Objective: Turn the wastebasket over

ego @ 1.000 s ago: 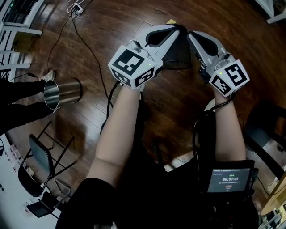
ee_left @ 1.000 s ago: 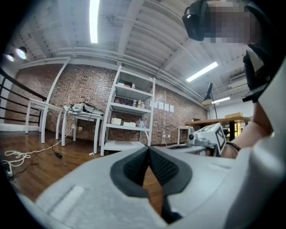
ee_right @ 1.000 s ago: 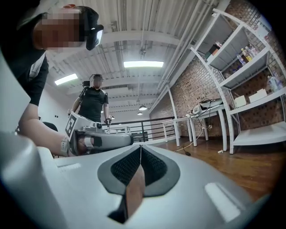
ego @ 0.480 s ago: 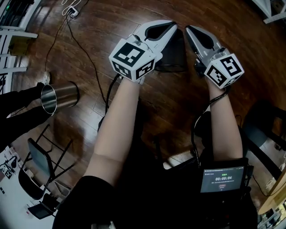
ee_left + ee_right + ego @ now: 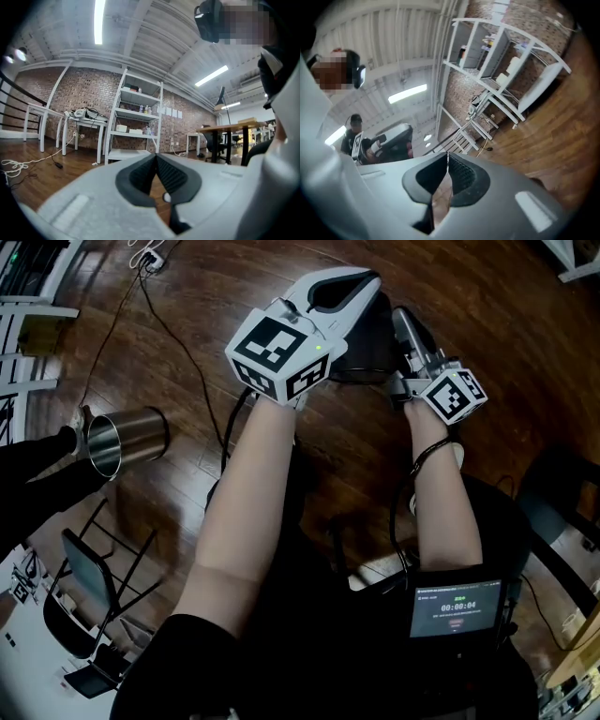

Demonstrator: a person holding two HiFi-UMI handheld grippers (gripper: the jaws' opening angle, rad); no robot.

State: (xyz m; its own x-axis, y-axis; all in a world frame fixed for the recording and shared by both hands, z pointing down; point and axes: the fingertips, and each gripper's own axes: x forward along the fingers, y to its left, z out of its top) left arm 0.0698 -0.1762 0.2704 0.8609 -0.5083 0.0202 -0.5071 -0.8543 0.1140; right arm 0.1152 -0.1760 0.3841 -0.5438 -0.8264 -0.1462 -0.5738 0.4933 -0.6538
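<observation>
The left gripper (image 5: 155,157) has its jaws shut, pads together with nothing between them. It points level at a white shelf (image 5: 136,123) standing at 12 o'clock against a brick wall. The right gripper (image 5: 446,155) is shut as well and holds nothing. It is rolled to one side, so the wood floor (image 5: 553,126) slants across its view.

In the head view the two grippers lie side by side, their tips close together at 12 o'clock from the person. The dark wastebasket (image 5: 367,351) shows in the gap between them, its rim toward 6 o'clock. I cannot tell whether either gripper touches it, or which way up it is.

At 8 o'clock from the left gripper a steel can (image 5: 131,439) lies on its side, mouth toward 9 o'clock. A black cable (image 5: 178,334) runs across the floor toward 11 o'clock.
</observation>
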